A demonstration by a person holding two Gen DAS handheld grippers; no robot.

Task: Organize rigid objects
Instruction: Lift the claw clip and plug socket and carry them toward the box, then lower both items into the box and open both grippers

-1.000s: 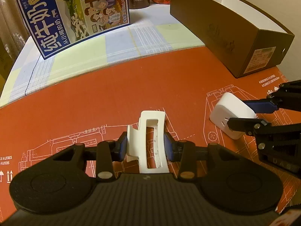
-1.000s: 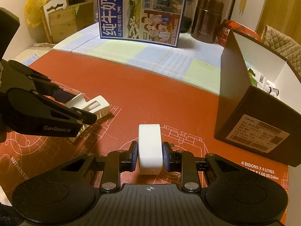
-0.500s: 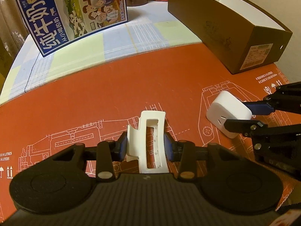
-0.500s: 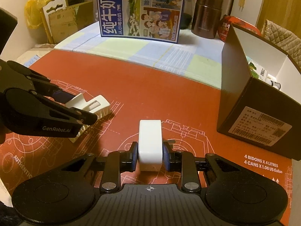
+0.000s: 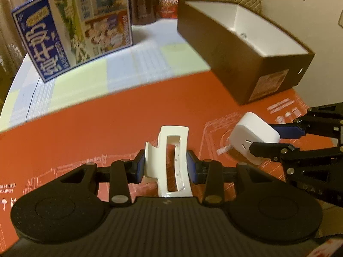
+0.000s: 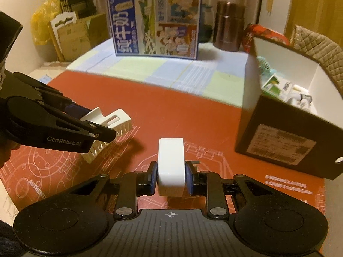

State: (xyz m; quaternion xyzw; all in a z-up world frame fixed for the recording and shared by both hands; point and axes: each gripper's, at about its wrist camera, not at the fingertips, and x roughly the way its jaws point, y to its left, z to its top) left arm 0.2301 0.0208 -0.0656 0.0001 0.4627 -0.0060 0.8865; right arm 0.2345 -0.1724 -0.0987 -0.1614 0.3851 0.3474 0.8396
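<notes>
My left gripper (image 5: 166,167) is shut on a white hair claw clip (image 5: 171,156), held above the red mat. The same clip (image 6: 107,124) shows at the left of the right wrist view, in the left gripper (image 6: 94,124). My right gripper (image 6: 170,174) is shut on a white power adapter (image 6: 170,162), also off the mat. That adapter (image 5: 253,136) appears at the right of the left wrist view, its prongs facing left, in the right gripper (image 5: 278,139). A long brown box (image 5: 240,49) with a white inside stands open at the far right; in the right wrist view the box (image 6: 285,141) holds several small items.
A blue milk carton box (image 6: 156,21) stands upright at the back on a checked cloth (image 6: 167,72). A brown canister (image 6: 228,27) and a red package (image 6: 261,32) sit behind the brown box. Cardboard and a yellow bag (image 6: 42,25) lie beyond the table's left.
Both grippers have risen with their objects, lifting the clip and the adapter off the red mat. The brown box's inside now shows more.
</notes>
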